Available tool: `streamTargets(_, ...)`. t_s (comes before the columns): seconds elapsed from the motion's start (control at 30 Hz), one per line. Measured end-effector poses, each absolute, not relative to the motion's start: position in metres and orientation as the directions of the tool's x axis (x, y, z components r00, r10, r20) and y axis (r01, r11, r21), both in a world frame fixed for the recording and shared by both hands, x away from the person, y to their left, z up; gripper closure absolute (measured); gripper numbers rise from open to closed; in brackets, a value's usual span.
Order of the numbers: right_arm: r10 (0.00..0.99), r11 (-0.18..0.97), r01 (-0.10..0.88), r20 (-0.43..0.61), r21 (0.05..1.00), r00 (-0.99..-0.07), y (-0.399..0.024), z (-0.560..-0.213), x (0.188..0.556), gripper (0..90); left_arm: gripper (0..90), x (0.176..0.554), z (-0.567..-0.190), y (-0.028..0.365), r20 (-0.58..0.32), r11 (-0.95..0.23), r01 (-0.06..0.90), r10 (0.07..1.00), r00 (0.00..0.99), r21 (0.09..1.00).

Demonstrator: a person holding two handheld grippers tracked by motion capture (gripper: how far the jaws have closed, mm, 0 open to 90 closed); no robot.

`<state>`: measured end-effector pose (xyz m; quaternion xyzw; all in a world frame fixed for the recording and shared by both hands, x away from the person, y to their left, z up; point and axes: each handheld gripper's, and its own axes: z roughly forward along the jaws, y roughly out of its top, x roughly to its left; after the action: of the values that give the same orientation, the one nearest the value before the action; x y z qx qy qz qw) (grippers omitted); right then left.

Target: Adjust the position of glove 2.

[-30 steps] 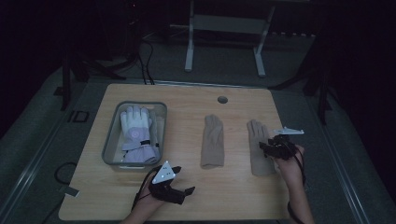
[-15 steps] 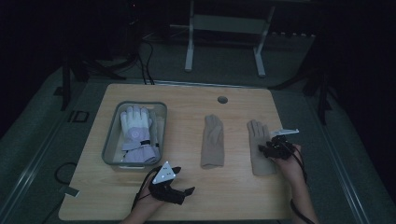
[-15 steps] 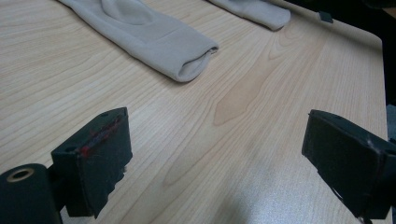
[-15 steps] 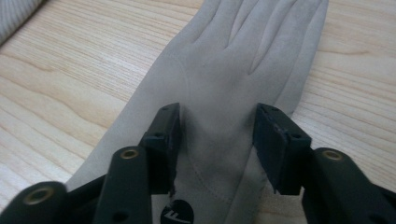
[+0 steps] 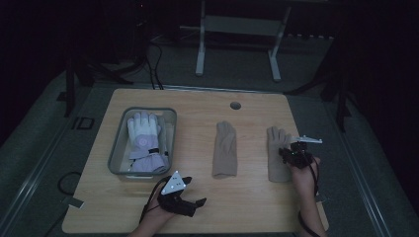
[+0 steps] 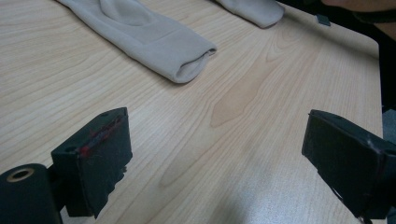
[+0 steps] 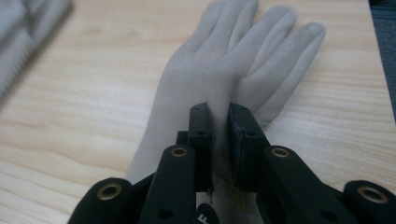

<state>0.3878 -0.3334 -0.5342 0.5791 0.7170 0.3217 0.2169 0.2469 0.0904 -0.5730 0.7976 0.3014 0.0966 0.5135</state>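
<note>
Right tongs [image 7: 219,140] just closed, pinching a fold of the right beige glove [image 7: 219,70] on the surface [image 5: 247,207]; left tongs [image 6: 224,163] spread over bare wood.

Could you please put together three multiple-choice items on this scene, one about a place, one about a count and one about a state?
1. Where does the white glove lie?
A. In the clear bin at the table's left
B. On the bare table beside the round hole
C. Under the left tongs

2. How many beige gloves lie flat on the tabletop?
A. One
B. Two
C. Four

3. What state are the right tongs in?
A. Wide open above the table
B. Shut on nothing
C. Shut on a fold of the right beige glove

Answers:
1. A, the high view shows it inside the bin's walls.
2. B, the middle beige glove and the right one lie side by side.
3. C, the right gripper view shows cloth pinched between the jaws, which have just been closing.
</note>
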Motion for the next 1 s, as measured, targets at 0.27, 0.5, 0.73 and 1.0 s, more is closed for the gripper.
streamTargets(0.27,0.969,0.097,0.656,0.081,0.748,-0.235,-0.319,-0.506,0.385,80.8,8.6,0.247,-0.573,0.09,-0.155,-0.292,0.38,0.578,0.801,0.877)
streamTargets(0.5,0.96,0.087,0.612,0.097,0.786,-0.261,-0.3,-0.474,0.383,80.8,8.6,0.247,-0.573,0.09,-0.153,-0.294,0.378,0.577,0.803,0.878)
streamTargets(0.73,0.953,0.068,0.578,0.119,0.813,-0.28,-0.281,-0.452,0.382,80.7,8.6,0.247,-0.573,0.09,-0.151,-0.297,0.379,0.577,0.803,0.876)
streamTargets(1.0,0.939,0.074,0.563,0.132,0.823,-0.316,-0.254,-0.44,0.383,80.7,8.6,0.247,-0.573,0.09,-0.155,-0.292,0.38,0.577,0.802,0.878)
